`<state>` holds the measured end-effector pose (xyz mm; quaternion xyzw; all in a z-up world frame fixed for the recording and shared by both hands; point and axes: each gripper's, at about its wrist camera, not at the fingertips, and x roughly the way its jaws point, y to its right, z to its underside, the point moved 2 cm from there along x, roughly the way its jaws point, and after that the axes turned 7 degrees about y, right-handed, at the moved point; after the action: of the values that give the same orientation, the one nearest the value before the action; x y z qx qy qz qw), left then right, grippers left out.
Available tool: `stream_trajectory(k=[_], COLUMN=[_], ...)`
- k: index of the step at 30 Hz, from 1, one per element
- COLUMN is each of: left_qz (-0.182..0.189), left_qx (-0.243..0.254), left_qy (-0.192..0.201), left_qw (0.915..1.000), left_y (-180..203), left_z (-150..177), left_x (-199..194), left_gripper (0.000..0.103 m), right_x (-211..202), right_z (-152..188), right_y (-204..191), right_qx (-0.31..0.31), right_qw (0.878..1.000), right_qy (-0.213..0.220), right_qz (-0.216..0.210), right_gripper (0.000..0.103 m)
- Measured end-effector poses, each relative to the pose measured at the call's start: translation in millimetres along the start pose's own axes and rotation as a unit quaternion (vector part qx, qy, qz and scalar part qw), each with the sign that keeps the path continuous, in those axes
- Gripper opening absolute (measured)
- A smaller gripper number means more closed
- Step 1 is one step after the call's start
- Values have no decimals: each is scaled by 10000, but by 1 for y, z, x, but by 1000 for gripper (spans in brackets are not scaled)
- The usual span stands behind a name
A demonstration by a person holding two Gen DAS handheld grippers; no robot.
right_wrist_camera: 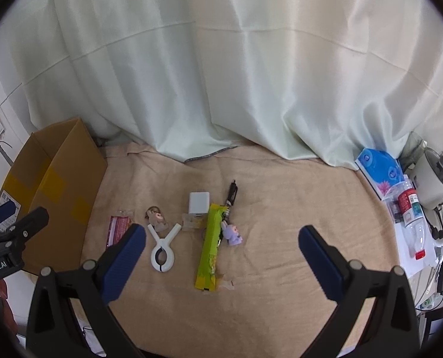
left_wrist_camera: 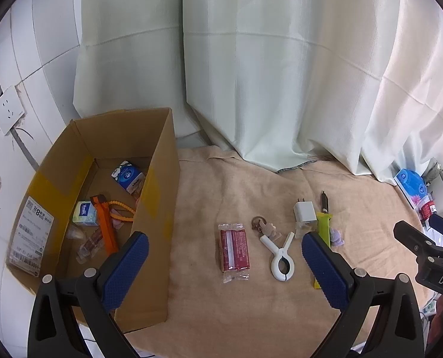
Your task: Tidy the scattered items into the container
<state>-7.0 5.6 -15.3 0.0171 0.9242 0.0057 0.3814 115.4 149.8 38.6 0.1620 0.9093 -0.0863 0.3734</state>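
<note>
With both our left gripper (left_wrist_camera: 225, 261) and right gripper (right_wrist_camera: 222, 249) spread wide and empty, the red snack packet (left_wrist_camera: 234, 249) lay lengthwise ahead on the towel (left_wrist_camera: 251, 304), nearest our left gripper, just right of the cardboard box (left_wrist_camera: 159, 197).

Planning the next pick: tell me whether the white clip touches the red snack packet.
Apart. The left wrist view shows bare towel between the white clip and the red snack packet.
</note>
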Motion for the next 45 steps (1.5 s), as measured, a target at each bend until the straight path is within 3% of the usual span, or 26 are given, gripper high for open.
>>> stream_trajectory(k=[27,31,33,40,45], left_qz=[56,92,-57,81,209], left_qx=[52,41,-49,-83,-53], left_qy=[-109,-129,-39,-36,-278], left_qw=[9999,9999,10000,9999,9994], left_y=[0,1,0,7,14], left_z=[3,7,11,25,40], left_x=[5,10,13,30,53], left_gripper=[103,103,103,103,103], right_x=[1,5,8,23,34], right_z=[1,4,7,19,28], right_y=[1,2,3,7,10], right_qx=[24,-3,-12,-67,-90], right_qw=[9999,9999,9998,9994,9990], right_qy=[-16,-50,-103,-295,-424], right_qz=[101,142,150,155,125], right_gripper=[103,103,103,103,103])
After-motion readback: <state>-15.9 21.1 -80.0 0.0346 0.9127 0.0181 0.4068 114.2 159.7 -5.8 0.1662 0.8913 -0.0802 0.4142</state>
